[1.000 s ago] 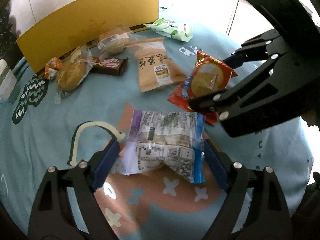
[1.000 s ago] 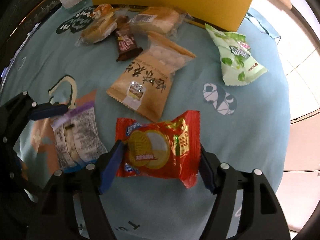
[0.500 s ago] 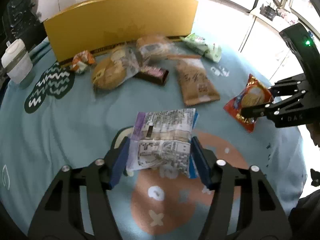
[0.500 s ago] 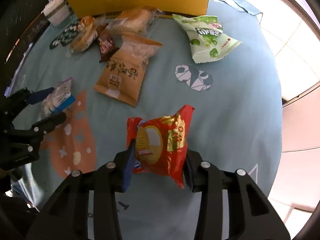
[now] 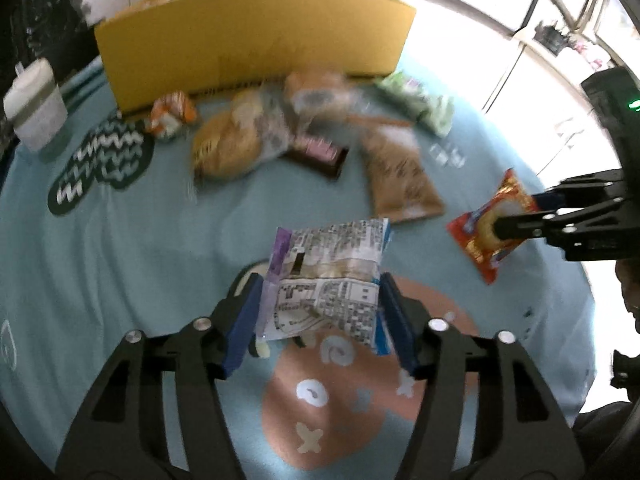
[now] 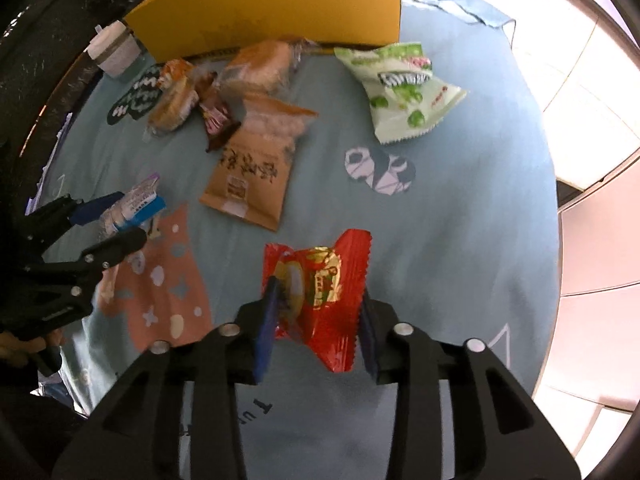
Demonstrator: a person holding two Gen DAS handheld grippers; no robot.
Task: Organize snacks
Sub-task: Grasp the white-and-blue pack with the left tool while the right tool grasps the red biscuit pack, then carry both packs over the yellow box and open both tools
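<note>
the desk [image 5: 120, 240] is covered by a pale blue cloth with printed patches, and at its far edge stands a wide yellow box [image 5: 256, 40], its wall facing the snacks. a white lidded cup [image 5: 34, 110] sits at the far left, beside the box. just in front of the box lies a loose cluster of 6 snacks on the cloth: a tan bag with dark lettering [image 6: 256, 168], a green and white bag [image 6: 400, 88] off to the right of it, 2 clear-wrapped breads [image 6: 260, 66], one nearer the cup than the other, a dark brown bar [image 6: 218, 120] between them and the tan bag, and a small orange packet [image 5: 172, 114] close to the box wall. nearer the cameras, the left tongs [image 5: 320, 312] are clamped on a clear packet with purple and blue ends [image 5: 328, 280], held up off the cloth over an orange patch; their blue pads press the packet's 2 sides, and the jaws have just eased a little wider around it. to the right, well apart from it, the right tongs [image 6: 318, 312] are clamped on a red biscuit packet [image 6: 320, 284], which is crumpled between the pads and lifted clear of the desk. a hand [image 6: 20, 350] shows dimly behind the left tongs in the right wrist view.
</note>
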